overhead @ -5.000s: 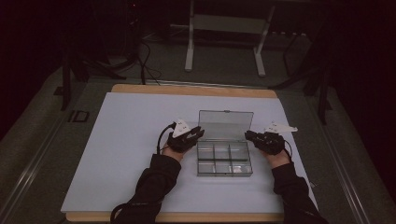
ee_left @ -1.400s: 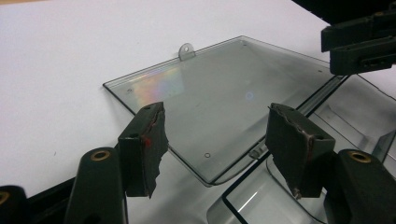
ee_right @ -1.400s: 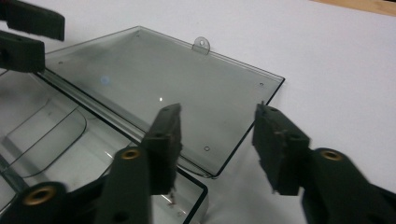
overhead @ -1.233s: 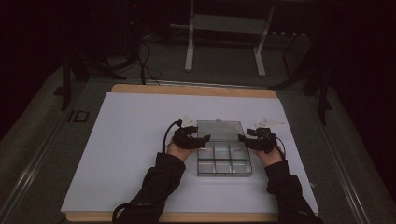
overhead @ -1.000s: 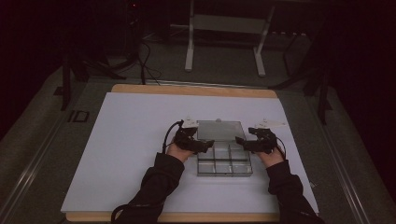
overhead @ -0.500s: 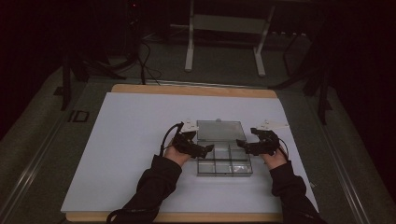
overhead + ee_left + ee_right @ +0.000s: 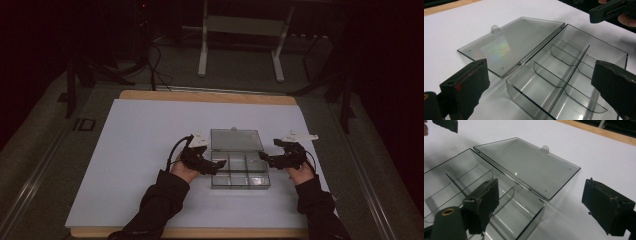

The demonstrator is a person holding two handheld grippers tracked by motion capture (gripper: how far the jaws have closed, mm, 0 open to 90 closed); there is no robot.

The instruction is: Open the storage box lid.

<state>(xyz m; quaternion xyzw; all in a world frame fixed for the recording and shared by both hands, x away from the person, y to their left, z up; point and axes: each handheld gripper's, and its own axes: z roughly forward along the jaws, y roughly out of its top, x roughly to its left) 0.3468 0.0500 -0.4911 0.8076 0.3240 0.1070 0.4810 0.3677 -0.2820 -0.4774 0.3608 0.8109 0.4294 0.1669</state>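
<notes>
Clear divided box (image 7: pixel 240 170), lid (image 7: pixel 511 45) flat; gripper views reveal empty compartments. Left gripper (image 7: pixel 212 169) at nine o'clock, right gripper (image 7: pixel 264 160) at three, both released.

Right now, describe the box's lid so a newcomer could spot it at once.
On the white table sheet, find the clear divided box between the two hands. The lid is the flat smoky panel hinged to its far edge, lying open, with a small tab and no dividers.

The room is dim, black toward the frame edges in the high view; the white table (image 7: pixel 150 150) catches the light. Close up, a rainbow sheen glints on the clear lid (image 7: pixel 506 47), and near jaws blur.
</notes>
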